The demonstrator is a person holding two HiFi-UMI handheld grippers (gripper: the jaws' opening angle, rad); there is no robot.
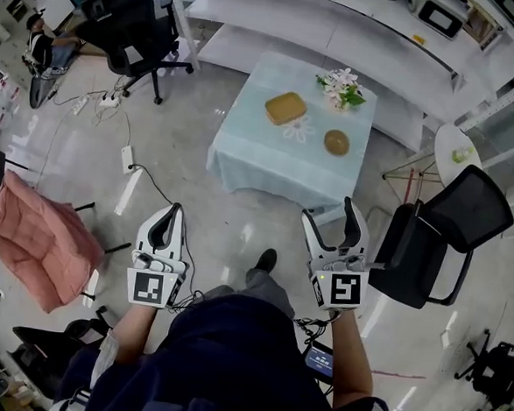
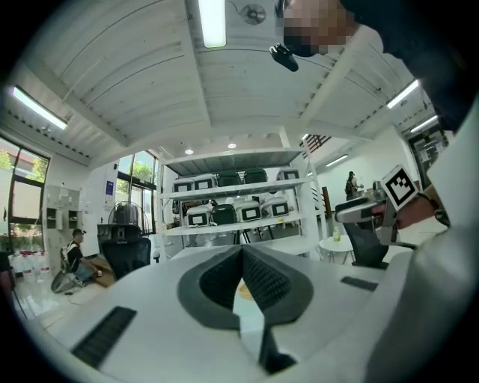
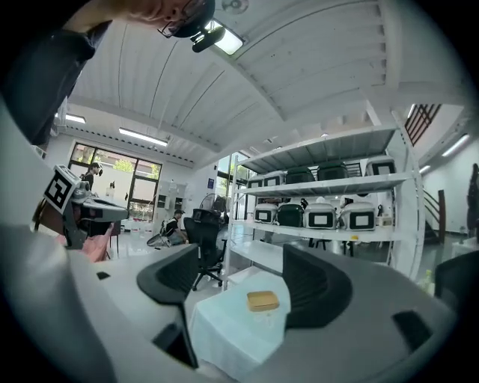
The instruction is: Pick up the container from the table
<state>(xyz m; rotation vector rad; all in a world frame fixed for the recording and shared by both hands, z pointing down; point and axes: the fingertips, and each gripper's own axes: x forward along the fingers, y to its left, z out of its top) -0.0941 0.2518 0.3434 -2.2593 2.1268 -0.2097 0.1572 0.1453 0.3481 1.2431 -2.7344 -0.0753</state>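
Both grippers sit low by my body, well apart from the table. Left gripper (image 1: 172,214): jaw tips pressed together, nothing in them. Right gripper (image 1: 330,212): jaws spread wide, empty.

Ahead across the floor is a small table with a pale blue cloth (image 1: 243,155). The tan rounded-rectangular container (image 1: 286,108) sits on it toward the far side. A round brown object (image 1: 336,142) is near its right, and a white flower bunch (image 1: 342,87) stands at the far corner.

My read: this is the approach step, pick not started. The right gripper view frames the container between its jaws, far off. Next I'd walk up, lower the right gripper, straddle the container and close.
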